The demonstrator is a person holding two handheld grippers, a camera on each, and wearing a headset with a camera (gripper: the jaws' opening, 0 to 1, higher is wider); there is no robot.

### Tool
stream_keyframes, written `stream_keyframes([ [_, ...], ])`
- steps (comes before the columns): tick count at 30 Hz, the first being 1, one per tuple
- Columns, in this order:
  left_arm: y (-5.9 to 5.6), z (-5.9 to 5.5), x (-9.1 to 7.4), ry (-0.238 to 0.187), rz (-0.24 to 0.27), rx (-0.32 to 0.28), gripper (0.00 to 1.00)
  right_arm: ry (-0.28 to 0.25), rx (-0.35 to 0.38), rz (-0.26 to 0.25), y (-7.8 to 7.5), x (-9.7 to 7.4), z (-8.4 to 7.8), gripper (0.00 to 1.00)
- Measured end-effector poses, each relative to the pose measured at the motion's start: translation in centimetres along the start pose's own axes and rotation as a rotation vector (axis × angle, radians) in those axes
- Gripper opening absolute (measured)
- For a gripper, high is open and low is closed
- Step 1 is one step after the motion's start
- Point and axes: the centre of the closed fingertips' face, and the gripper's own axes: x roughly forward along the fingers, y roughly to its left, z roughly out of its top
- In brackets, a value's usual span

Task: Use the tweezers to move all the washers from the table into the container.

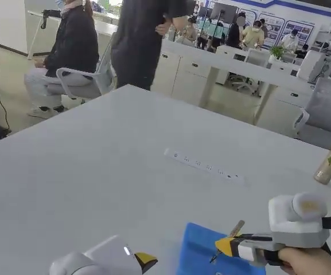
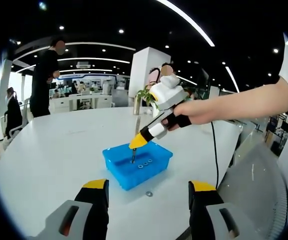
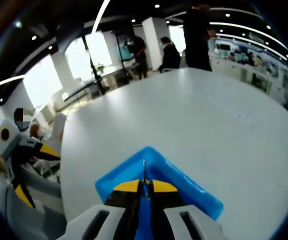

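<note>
At the left, the left tongs hang with their jaws wide apart and holding nothing, low over the white desk. Seen between those jaws in the left gripper view, one washer lies flat on the desk, just outside the near corner of the blue container, where three washers already rest. To the right, the right tongs are clamped together on the tweezers, whose long axis points steeply down with the tip inside the container (whether it holds a washer cannot be told). The stray washer lies on the container's near side, toward the left tongs. Judging from this, the tweezers must lift clear of the wall and come that way to reach it.
</note>
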Motion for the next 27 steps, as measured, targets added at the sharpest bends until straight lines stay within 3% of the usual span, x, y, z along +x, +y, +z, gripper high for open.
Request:
stream_keyframes([
  [7,0.1,0.3,0.0,-0.011,0.007,0.012,0.68,0.023,0.026,-0.017,-1.0,0.7,-0.8,0.03],
  [15,0.4,0.5,0.0,-0.023,0.021,0.013,0.74,0.039,0.01,-0.005,0.2,1.3,-1.2,0.03],
  [27,0.5,0.8,0.0,-0.042,0.033,0.007,0.83,0.061,-0.038,-0.011,0.8,1.3,-1.6,0.03],
])
